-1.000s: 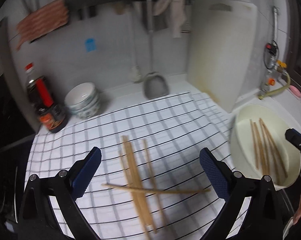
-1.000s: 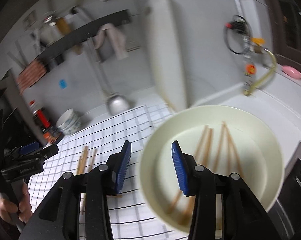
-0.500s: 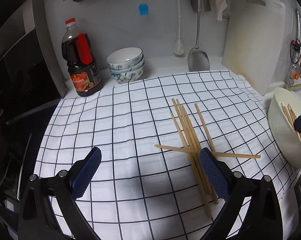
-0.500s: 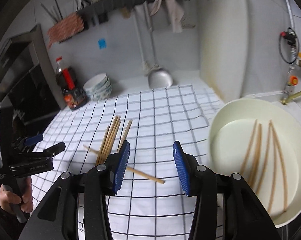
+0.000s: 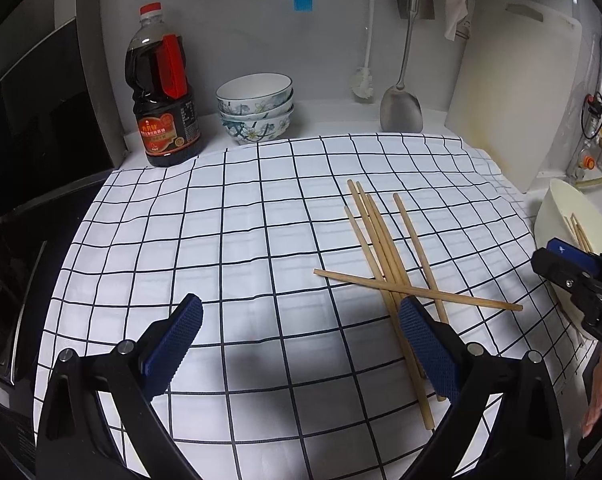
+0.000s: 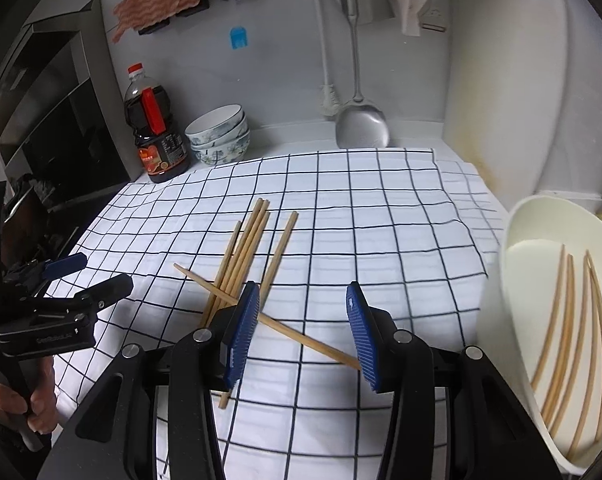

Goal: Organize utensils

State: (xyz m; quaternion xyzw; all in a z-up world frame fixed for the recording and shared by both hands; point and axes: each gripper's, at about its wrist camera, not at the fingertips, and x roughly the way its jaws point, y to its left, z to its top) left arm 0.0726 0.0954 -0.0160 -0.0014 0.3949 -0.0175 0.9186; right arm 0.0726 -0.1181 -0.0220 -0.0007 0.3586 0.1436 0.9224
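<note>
Several wooden chopsticks [image 5: 385,246] lie on the white checked cloth [image 5: 229,240], one lying crosswise [image 5: 417,291] over the others; they also show in the right wrist view [image 6: 247,248]. A cream bowl [image 6: 513,240] at the right holds several more chopsticks [image 6: 573,328]. My left gripper [image 5: 301,344] is open and empty above the cloth, its right finger over the chopsticks' near ends. My right gripper [image 6: 301,328] is open and empty, with the crosswise chopstick [image 6: 293,330] between its fingers below.
A soy sauce bottle [image 5: 163,92] and stacked patterned bowls [image 5: 257,108] stand at the back. A metal spatula [image 5: 401,110] and a white brush [image 5: 365,80] hang on the wall. A white cutting board [image 5: 513,92] leans at back right. A black stove [image 5: 29,128] is left.
Both grippers swung left, away from the cream bowl and toward the cloth. The loose chopsticks now lie nearer the right gripper's fingers. The chopsticks themselves have not moved.
</note>
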